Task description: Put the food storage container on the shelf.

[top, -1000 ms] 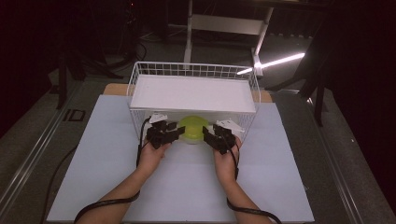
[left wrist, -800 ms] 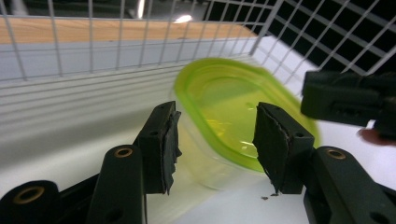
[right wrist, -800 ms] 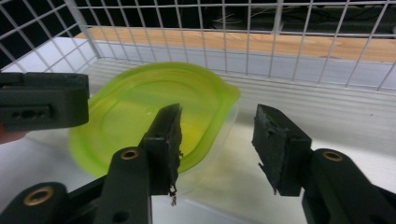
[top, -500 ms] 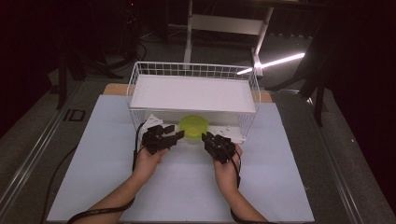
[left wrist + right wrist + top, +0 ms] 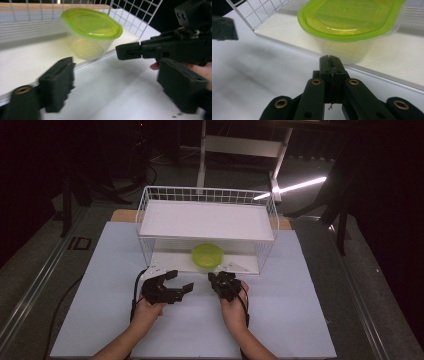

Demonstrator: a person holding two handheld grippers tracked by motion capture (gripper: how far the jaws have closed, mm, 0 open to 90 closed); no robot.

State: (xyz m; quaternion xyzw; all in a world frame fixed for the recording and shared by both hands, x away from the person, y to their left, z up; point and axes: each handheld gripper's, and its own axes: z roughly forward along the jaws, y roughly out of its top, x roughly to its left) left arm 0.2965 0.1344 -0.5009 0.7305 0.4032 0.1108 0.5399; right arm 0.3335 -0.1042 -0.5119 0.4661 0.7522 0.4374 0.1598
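A clear plastic container with a lime-green lid (image 5: 208, 255) stands on the lower shelf of a white wire rack (image 5: 150, 215). Both grippers hover over the white table, just in front of the rack and apart from the container. My left gripper (image 5: 182, 280) is open; its jaws have just been opening and nothing is between them. In the left gripper view the container (image 5: 91, 32) sits beyond the spread jaws of my left gripper (image 5: 117, 72). My right gripper (image 5: 216, 279) is shut on nothing. In the right gripper view my right gripper (image 5: 329, 61) points at the container (image 5: 347, 22).
The rack has a flat white upper shelf (image 5: 205, 220) above the container and wire walls at the sides and back. The white table sheet (image 5: 300, 320) spreads around both hands. My right gripper's body (image 5: 165, 48) crosses the left gripper view.
Both hands have drawn back from the container's sides toward the table's near edge. The container stays on the lower shelf. My left jaws have spread and my right jaws have closed.
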